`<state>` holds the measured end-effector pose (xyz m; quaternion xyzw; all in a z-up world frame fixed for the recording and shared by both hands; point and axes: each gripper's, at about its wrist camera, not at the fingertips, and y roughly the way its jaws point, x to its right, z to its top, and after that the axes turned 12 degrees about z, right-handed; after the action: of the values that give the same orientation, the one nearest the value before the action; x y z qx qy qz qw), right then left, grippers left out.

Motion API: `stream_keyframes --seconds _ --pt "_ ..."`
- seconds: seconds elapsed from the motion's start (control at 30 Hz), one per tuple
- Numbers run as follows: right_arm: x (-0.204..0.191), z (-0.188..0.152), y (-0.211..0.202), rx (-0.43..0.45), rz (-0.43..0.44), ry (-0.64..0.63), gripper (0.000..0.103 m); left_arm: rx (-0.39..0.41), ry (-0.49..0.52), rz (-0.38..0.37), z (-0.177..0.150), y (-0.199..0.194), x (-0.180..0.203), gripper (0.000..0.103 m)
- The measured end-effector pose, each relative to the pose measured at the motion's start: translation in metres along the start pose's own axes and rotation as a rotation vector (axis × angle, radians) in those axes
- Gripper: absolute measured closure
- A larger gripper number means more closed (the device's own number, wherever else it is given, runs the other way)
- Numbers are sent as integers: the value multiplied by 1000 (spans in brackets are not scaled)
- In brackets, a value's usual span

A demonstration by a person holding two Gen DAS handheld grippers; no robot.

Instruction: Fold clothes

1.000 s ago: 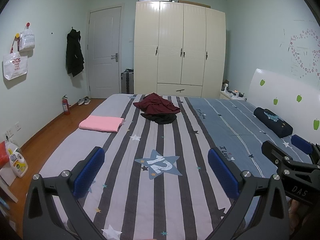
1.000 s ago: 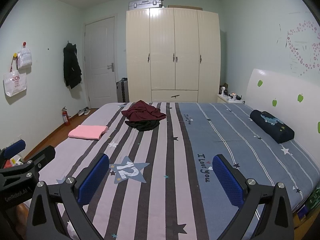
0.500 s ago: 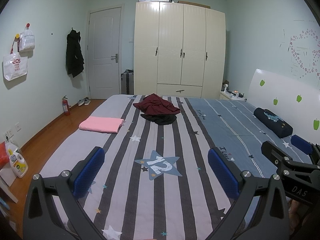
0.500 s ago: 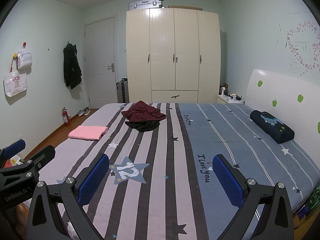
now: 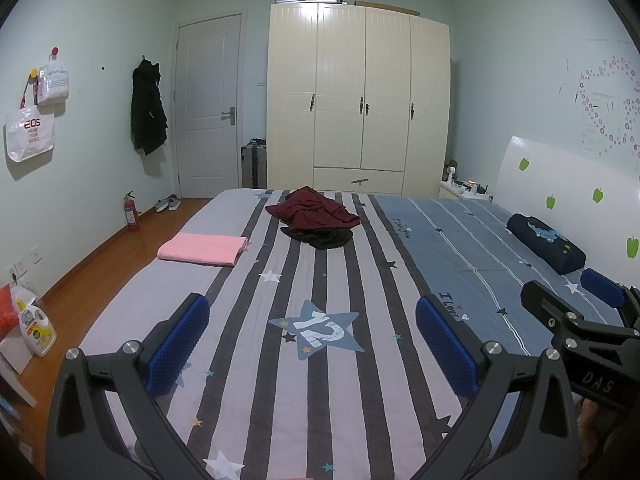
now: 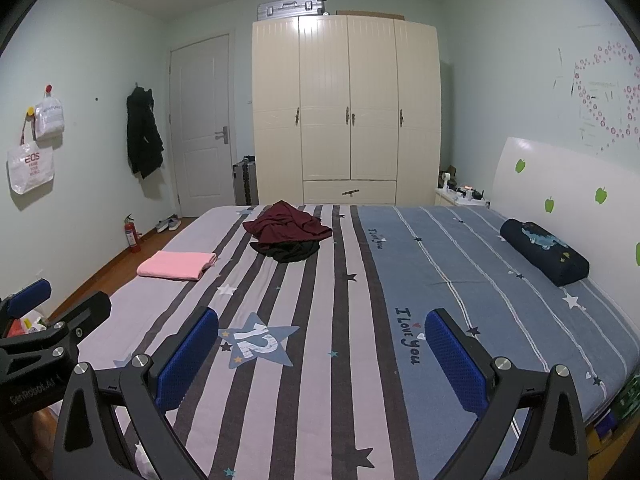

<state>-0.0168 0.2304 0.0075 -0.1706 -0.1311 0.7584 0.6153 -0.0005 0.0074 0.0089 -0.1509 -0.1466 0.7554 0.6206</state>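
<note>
A crumpled maroon garment (image 5: 313, 211) (image 6: 287, 224) lies on a black garment (image 5: 320, 238) (image 6: 289, 251) at the far middle of the striped bed (image 5: 248, 360). A folded pink garment (image 5: 203, 249) (image 6: 176, 265) rests near the bed's left edge. My left gripper (image 5: 312, 344) hovers open over the near part of the bed, nothing between its blue pads. My right gripper (image 6: 322, 356) is open too, beside it to the right. Both are far short of the clothes pile.
A dark blue pillow (image 5: 546, 243) lies by the white headboard (image 6: 560, 184) on the right. A cream wardrobe (image 5: 358, 104) and a door (image 5: 210, 108) stand beyond the bed. A detergent bottle (image 5: 34, 322) and fire extinguisher (image 5: 130, 212) stand on the wooden floor at left.
</note>
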Motion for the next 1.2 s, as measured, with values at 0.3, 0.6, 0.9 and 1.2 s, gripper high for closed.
stream_keyframes --seconds 0.3,0.6,0.9,1.2 --pt "-1 1 -1 -2 -3 -1 1 0 1 -10 0 -1 -1 1" --pt "0 2 -4 3 -1 -3 1 8 -3 -11 -2 -3 -5 1" --pt "8 -12 19 -9 16 5 1 16 15 -65 -19 25 -8 1" --pt "52 -67 157 -140 32 66 1 -109 -12 -45 -71 163 11 1"
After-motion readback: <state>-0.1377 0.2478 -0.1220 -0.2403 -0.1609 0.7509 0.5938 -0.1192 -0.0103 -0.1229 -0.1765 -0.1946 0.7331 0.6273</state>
